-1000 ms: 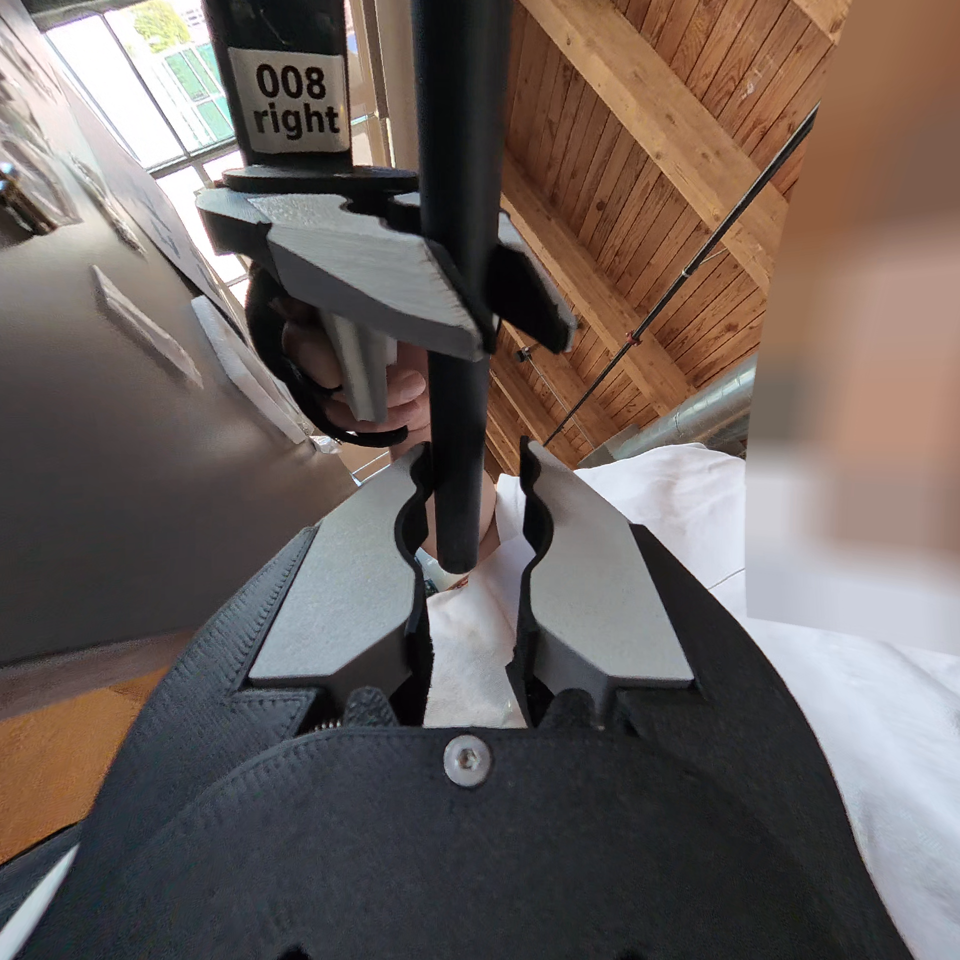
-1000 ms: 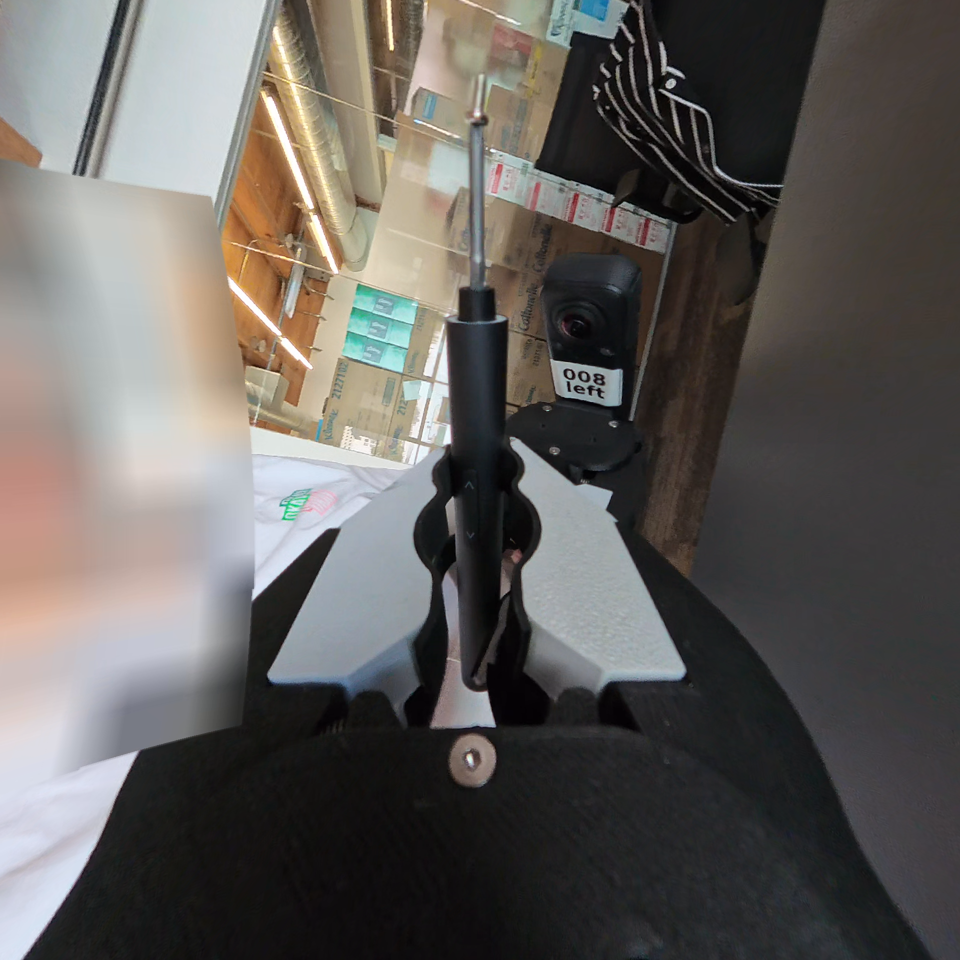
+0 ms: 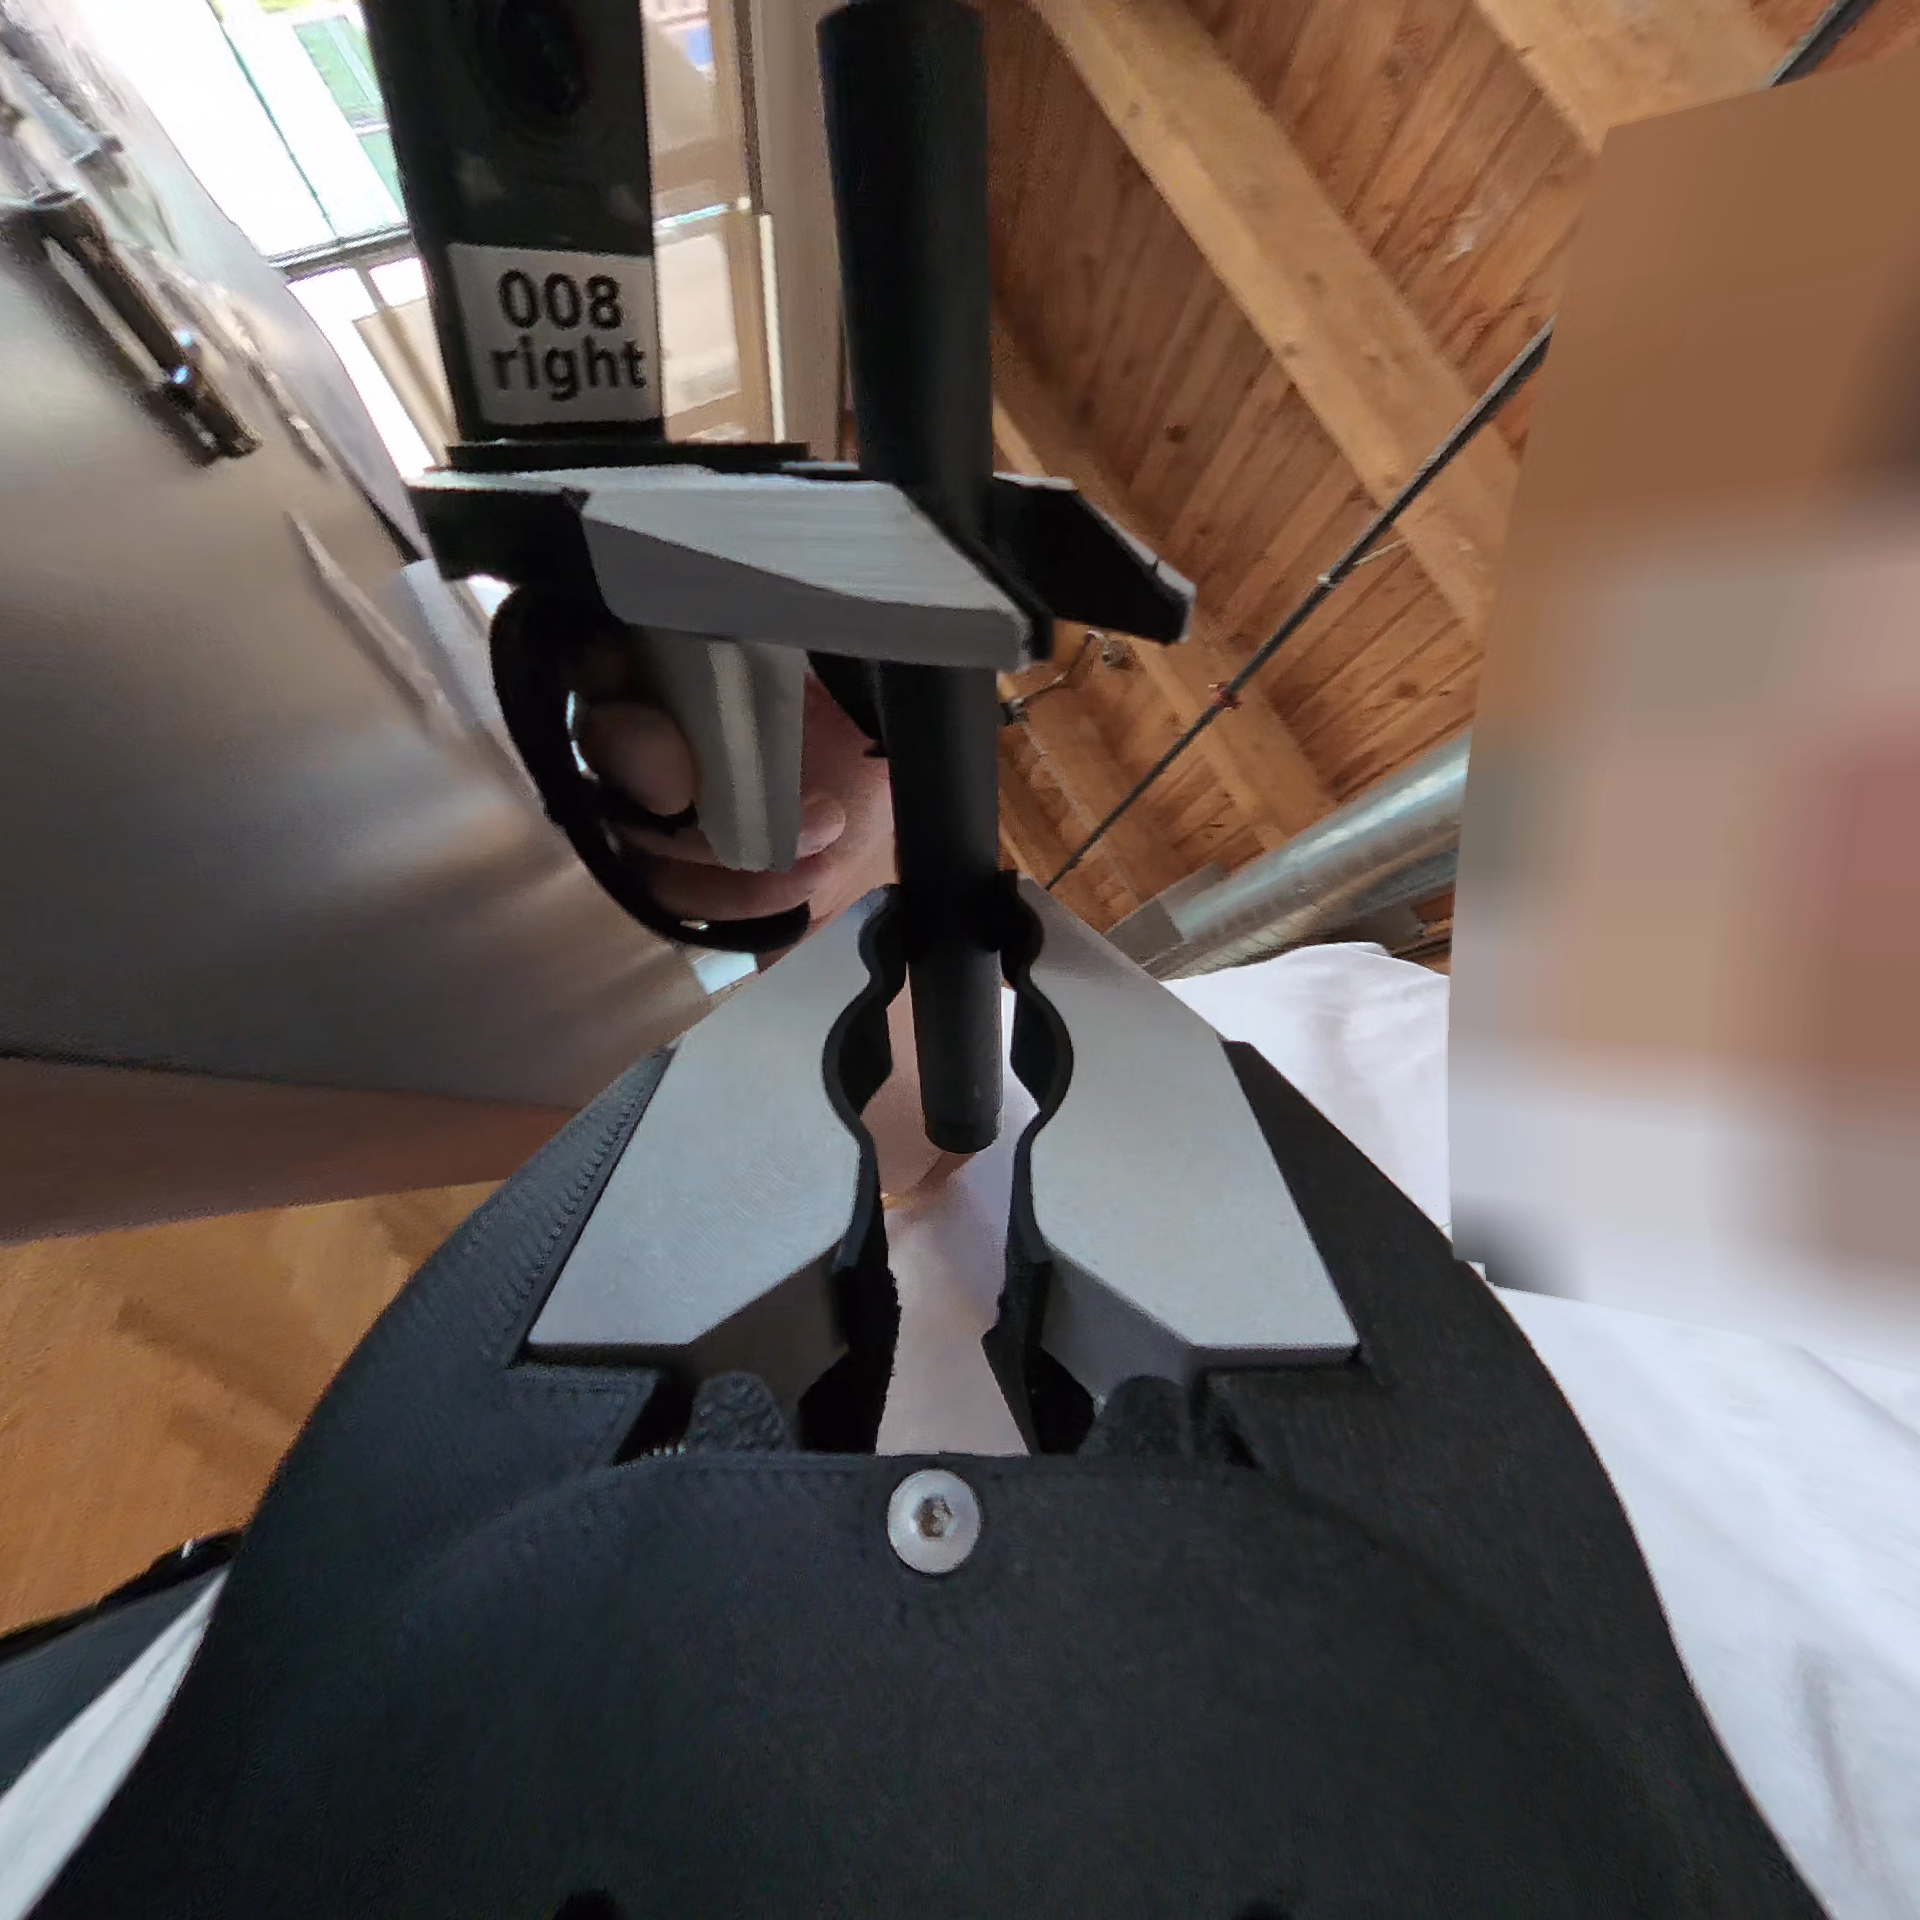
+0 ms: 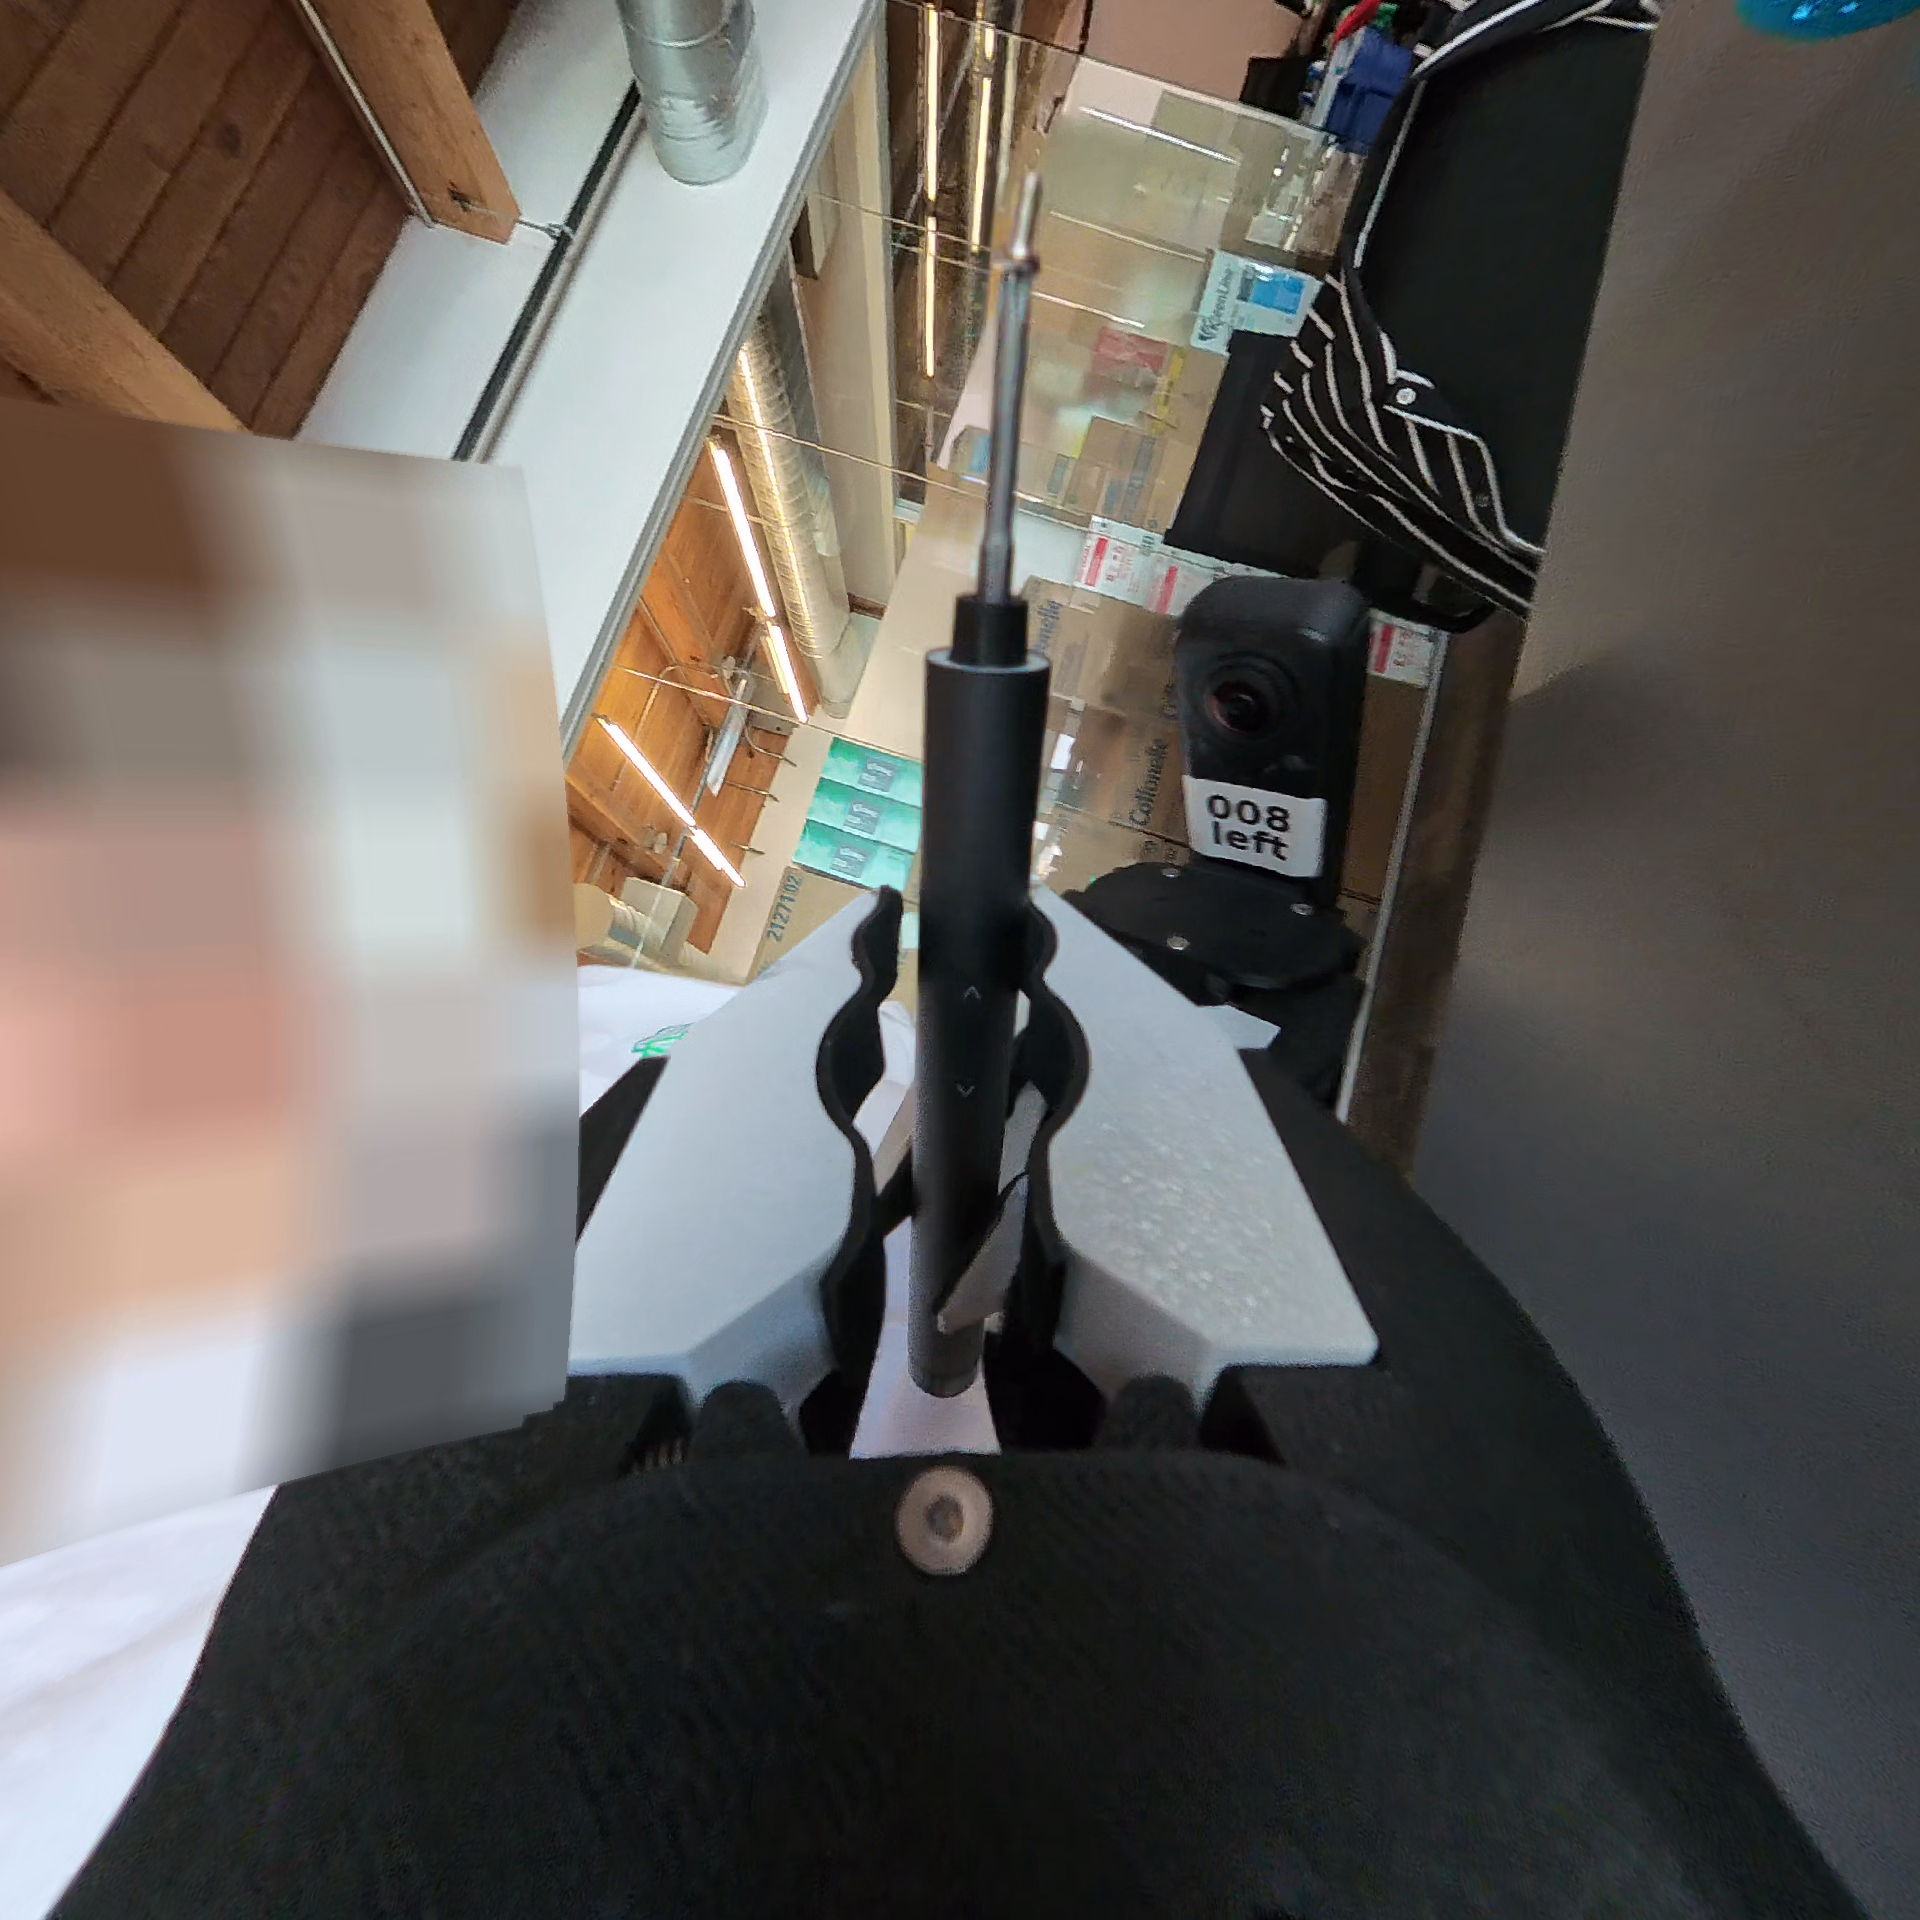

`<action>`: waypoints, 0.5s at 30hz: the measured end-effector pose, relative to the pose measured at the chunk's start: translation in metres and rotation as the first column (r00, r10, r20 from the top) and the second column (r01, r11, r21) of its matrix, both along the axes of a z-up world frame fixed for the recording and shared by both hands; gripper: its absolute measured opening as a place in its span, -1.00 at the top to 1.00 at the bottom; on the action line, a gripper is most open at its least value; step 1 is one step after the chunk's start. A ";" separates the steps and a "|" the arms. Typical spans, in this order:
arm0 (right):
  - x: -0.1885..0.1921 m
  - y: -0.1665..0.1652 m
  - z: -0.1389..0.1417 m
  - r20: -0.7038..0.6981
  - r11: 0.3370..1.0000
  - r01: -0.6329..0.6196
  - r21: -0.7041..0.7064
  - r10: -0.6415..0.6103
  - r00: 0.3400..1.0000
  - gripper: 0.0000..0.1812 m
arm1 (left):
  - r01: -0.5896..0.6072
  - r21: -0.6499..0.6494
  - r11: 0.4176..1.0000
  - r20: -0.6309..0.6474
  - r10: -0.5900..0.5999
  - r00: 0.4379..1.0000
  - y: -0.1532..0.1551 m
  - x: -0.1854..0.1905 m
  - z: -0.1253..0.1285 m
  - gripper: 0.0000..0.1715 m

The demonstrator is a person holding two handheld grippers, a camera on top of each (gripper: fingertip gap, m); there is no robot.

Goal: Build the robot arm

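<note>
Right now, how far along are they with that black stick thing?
Done: the black screwdriver is lifted clear of any surface. In hand: the right gripper clamps its handle mid-length, and the left gripper closes on its butt end. Left: its metal bit touches nothing yet.

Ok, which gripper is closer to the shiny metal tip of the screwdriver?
Right. The right gripper clamps the black handle partway along, on the side of the metal tip. The left gripper is closed around the handle's far back end.

black screwdriver handle [image 4: 971, 935], grey fingers [image 3: 727, 1174], black-and-white striped cloth [image 4: 1392, 457]
</note>
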State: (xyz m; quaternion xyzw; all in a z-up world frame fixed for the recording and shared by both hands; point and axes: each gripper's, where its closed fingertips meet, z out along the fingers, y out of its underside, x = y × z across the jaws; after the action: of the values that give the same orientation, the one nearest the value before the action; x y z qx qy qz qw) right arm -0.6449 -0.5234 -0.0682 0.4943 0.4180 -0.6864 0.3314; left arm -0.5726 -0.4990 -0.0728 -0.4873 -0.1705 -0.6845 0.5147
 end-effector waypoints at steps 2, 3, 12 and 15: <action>0.001 0.005 -0.004 0.003 0.999 0.009 0.050 -0.009 1.000 0.68 | -0.004 -0.064 0.998 -0.025 0.002 1.000 0.005 0.005 -0.006 0.82; 0.001 0.007 -0.006 0.002 0.997 0.011 0.077 -0.011 1.000 0.64 | -0.015 -0.099 0.995 -0.046 0.011 0.999 0.007 0.007 -0.010 0.82; 0.008 0.033 -0.032 0.075 0.960 0.036 0.277 -0.059 0.995 0.71 | -0.099 -0.376 0.921 -0.238 0.008 0.971 0.022 0.026 -0.037 0.82; 0.013 0.037 -0.032 0.093 0.967 0.023 0.254 -0.048 0.994 0.82 | -0.123 -0.457 0.881 -0.297 -0.021 0.955 0.025 0.030 -0.045 0.81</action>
State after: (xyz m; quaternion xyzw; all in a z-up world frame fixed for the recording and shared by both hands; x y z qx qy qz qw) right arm -0.6315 -0.4860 -0.1002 0.5731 0.4762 -0.6083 0.2736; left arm -0.5423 -0.4735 -0.1174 -0.6887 -0.2660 -0.5287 0.4188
